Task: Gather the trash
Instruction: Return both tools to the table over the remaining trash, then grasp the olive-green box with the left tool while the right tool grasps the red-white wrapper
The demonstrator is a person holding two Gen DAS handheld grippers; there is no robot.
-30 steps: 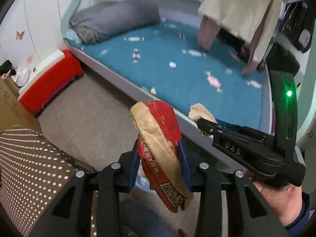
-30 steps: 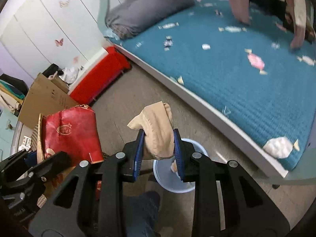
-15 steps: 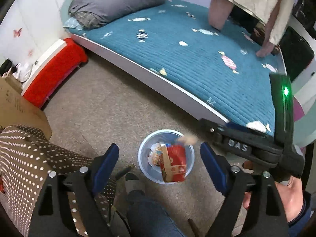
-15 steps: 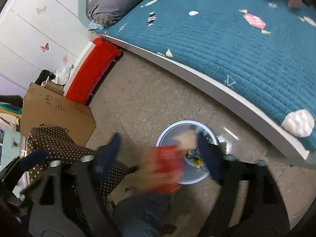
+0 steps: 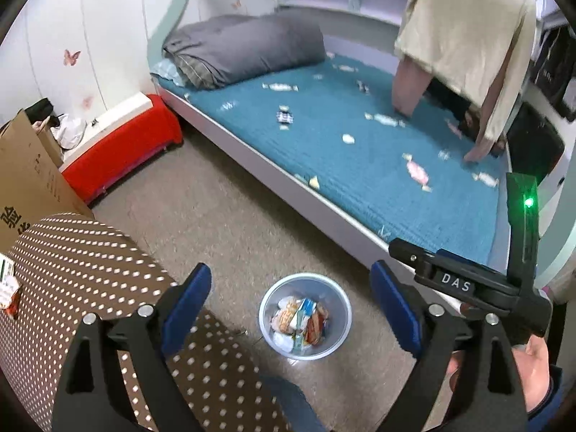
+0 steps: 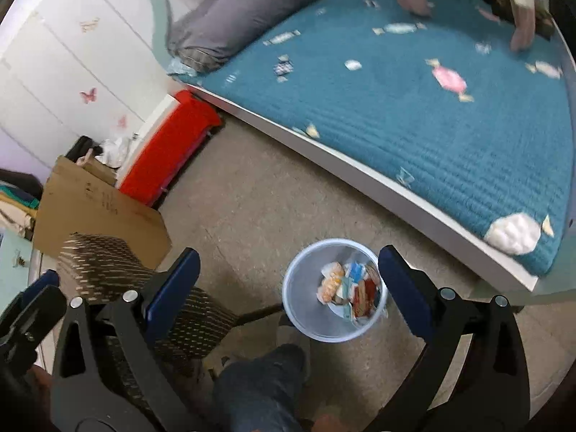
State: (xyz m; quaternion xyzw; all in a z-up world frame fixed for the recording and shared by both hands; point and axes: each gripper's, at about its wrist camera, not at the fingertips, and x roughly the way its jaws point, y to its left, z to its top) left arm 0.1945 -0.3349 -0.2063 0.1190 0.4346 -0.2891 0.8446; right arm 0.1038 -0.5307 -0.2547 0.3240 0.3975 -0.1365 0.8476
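Note:
A pale blue bin (image 5: pixel 268 306) stands on the floor below both grippers, with wrappers (image 5: pixel 300 320) inside, among them a red packet. It also shows in the right wrist view (image 6: pixel 298 309). My left gripper (image 5: pixel 289 309) is open and empty above the bin. My right gripper (image 6: pixel 288 288) is open and empty above the bin too; its body shows at the right of the left wrist view (image 5: pixel 457 280). Several wrappers (image 5: pixel 417 172) lie on the teal bed (image 5: pixel 360 165).
A brown polka-dot seat (image 5: pixel 90 270) is at lower left, with a cardboard box (image 5: pixel 25 180) and a red box (image 5: pixel 122 154) behind it. A grey duvet (image 5: pixel 248 50) lies at the bed's head. Another person (image 5: pixel 464 43) leans on the bed. My leg (image 6: pixel 262 388) is below.
A second ago the left gripper held a red-and-tan packet and the right a tan wrapper. Both opened and the pieces fell into the bin. The views have tilted up slightly since.

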